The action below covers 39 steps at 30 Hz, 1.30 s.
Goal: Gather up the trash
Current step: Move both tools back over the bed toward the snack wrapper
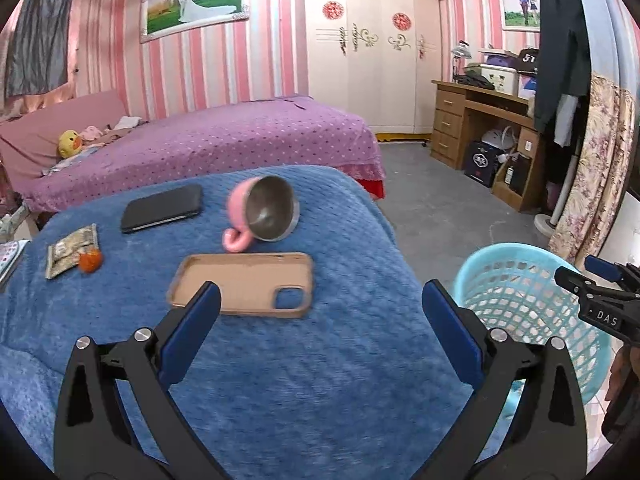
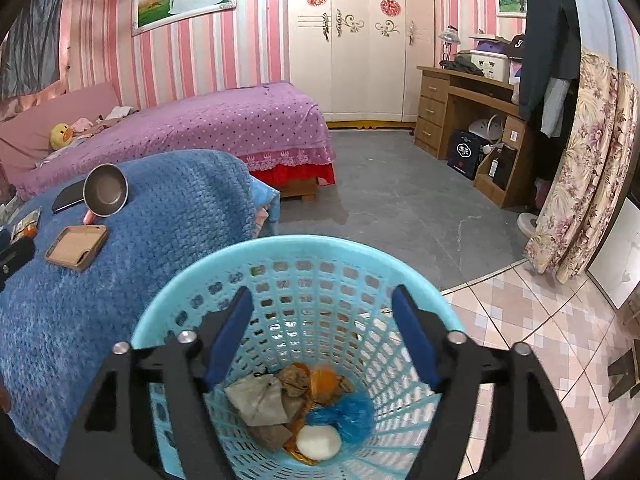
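On the blue blanket, at its far left, lie a crumpled snack wrapper and a small orange scrap. My left gripper hovers over the blanket's near part, open wide with nothing between its fingers. To the right of the blanket stands a light blue mesh basket. My right gripper is open just above the basket's rim, and nothing is in its grip. At the basket's bottom lie a white round lump, a blue crinkled wrapper, orange peel and a grey wrapper.
A pink cup lies on its side on the blanket, beside a black phone and a brown phone case. Behind it is a purple bed. A wooden desk and a floral curtain are on the right.
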{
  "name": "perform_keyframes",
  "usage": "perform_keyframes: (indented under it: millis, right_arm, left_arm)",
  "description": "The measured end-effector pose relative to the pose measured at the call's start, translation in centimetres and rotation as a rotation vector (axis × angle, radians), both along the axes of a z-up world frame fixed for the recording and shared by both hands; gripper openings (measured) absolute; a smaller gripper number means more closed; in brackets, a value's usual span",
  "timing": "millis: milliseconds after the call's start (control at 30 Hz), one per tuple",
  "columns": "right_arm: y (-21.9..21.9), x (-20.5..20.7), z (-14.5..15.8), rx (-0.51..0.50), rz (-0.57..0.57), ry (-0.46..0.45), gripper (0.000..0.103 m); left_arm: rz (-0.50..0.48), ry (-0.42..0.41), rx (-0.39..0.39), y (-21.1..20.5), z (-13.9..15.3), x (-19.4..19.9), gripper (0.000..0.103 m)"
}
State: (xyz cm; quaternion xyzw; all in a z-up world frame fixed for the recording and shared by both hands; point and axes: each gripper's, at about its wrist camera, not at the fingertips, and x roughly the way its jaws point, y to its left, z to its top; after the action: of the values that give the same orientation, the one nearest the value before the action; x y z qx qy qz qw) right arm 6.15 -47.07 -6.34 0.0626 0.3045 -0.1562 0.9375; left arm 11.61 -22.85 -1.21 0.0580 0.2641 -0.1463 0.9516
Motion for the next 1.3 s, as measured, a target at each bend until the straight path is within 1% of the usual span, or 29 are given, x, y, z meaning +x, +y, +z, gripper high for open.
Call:
perform_keyframes:
  millis: [200, 367, 500, 600, 700, 767, 933, 1067, 1200, 1300]
  right_arm:
    - [1.9, 1.2, 0.8, -0.007, -0.021, -0.007, 0.095]
    - [3.4, 2.3, 1.3, 0.005, -0.029, -0.017, 0.096]
    - [5.1, 3.2, 1.5, -0.018, -0.019, -0.017, 0.096]
    - [6.6, 4.0, 1.7, -0.032, -0.006, -0.017, 0.096]
    - [8.1, 4.8, 1.9, -0.032, 0.008, -0.022, 0.096]
    - [9.2, 5.5, 1.9, -0.035, 0.015, -0.022, 0.096]
    - [12.9, 7.4, 2.1, -0.042, 0.047, -0.026, 0.096]
    - [15.8, 8.5, 2.3, -0.038, 0.075, -0.056, 0.096]
    - [18.6, 10.1, 2.1, -0.013, 0.107, -0.044, 0.096]
    - [21.0, 11.3, 2.5, -0.037, 0.132, -0.045, 0.096]
  left_arm:
    - [0.04, 0.011, -0.012, 3.5, 0.5, 1.7, 0.097]
    - [0.086, -0.01, 0.005, 6.7, 1.2, 3.4, 0.097]
    - [0.126, -0.006, -0.008, 9.4, 1.0, 4.9, 0.097]
    - [0.158, 0.019, -0.007, 11.5, 0.2, 6.0, 0.097]
    - [0.171, 0.051, -0.008, 13.4, -0.5, 7.1, 0.097]
    - [0.183, 0.058, 0.003, 14.8, -0.8, 7.7, 0.097]
    - [0.209, 0.063, 0.009, 18.2, -1.1, 8.9, 0.097]
    - [0.247, 0.065, 0.019, 22.0, -1.1, 10.3, 0.097]
    - [0.281, 0.084, 0.016, 25.4, -1.0, 11.8, 0.097]
    - [0.326, 0.075, 0.038, 28.1, -1.0, 12.5, 0.097]
